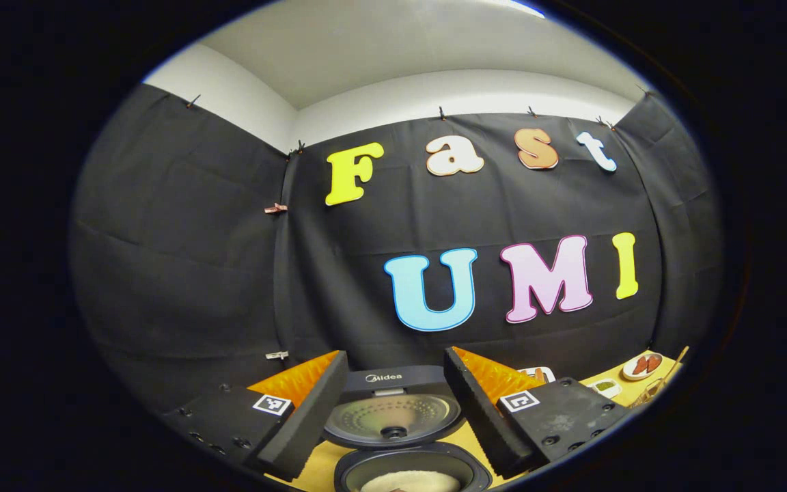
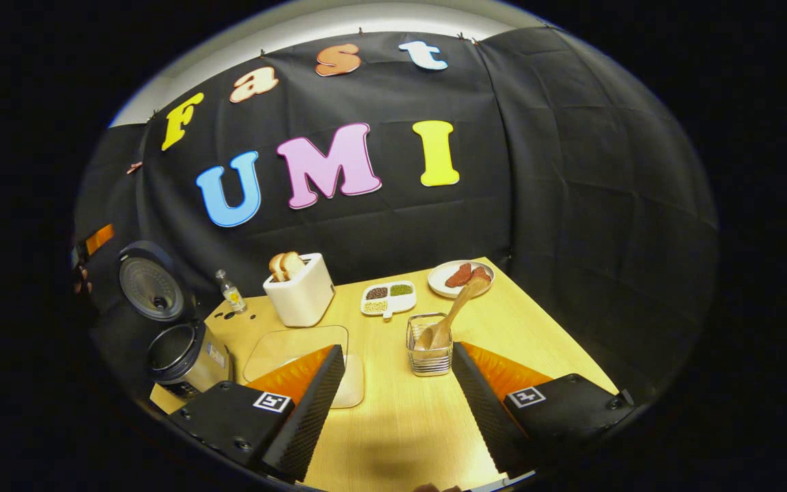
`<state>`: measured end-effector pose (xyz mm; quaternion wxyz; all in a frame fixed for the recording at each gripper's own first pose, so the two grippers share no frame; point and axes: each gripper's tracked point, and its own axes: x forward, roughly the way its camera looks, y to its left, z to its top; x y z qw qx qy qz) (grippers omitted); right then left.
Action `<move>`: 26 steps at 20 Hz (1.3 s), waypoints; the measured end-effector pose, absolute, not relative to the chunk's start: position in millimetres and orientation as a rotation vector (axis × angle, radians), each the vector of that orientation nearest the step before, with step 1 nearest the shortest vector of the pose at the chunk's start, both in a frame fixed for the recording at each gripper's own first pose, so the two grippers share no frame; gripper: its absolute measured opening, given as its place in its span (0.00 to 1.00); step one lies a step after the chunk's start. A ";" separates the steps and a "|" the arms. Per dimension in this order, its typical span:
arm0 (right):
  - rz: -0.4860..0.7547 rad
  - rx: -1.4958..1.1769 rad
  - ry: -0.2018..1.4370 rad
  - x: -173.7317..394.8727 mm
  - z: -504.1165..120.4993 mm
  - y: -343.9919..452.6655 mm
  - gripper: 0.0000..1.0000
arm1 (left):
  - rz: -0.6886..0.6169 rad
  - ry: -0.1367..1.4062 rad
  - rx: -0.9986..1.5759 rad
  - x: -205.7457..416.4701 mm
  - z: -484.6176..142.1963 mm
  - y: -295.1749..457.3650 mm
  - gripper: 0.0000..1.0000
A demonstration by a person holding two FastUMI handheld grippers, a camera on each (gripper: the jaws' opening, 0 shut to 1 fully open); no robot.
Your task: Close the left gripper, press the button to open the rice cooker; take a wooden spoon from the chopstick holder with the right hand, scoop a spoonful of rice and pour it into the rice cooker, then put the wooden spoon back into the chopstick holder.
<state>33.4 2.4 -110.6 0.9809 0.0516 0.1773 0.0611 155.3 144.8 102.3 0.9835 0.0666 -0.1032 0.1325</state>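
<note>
Round rice cooker [image 1: 407, 444] stands open on the pale wood-grain worktop [image 2: 393, 424], its glossy lid raised, rice inside; wooden spoon [image 2: 451, 318] leans in a wire holder [image 2: 429, 355]; both grippers' ridged jaws spread wide, empty.

Left gripper [image 1: 393, 410]: fingers spread wide, holding nothing. Right gripper [image 2: 397, 410]: fingers likewise parted, nothing between them.

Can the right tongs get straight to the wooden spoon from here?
Probably yes. The right tongs stand open, and the wooden spoon leans in the chopstick holder just ahead between the fingers, with bare table in between.
</note>
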 end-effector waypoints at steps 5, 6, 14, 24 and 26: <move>0.141 0.019 0.342 -14.0 -100.3 14.6 0.99 | 0.245 -0.249 0.149 202.4 105.4 171.3 0.95; 0.130 0.020 0.336 -20.3 -97.3 15.2 0.99 | 0.238 -0.238 0.155 210.3 101.2 173.8 0.95; 0.063 0.072 0.338 -43.9 -100.2 7.7 0.99 | 0.231 -0.127 0.127 248.4 68.4 187.8 0.95; 0.095 0.094 0.397 -26.9 -129.0 29.6 0.99 | 0.239 0.068 0.011 183.1 30.0 155.7 0.99; 0.124 0.119 0.401 -22.7 -130.1 41.6 0.99 | 0.251 0.152 0.009 159.3 8.4 144.1 0.99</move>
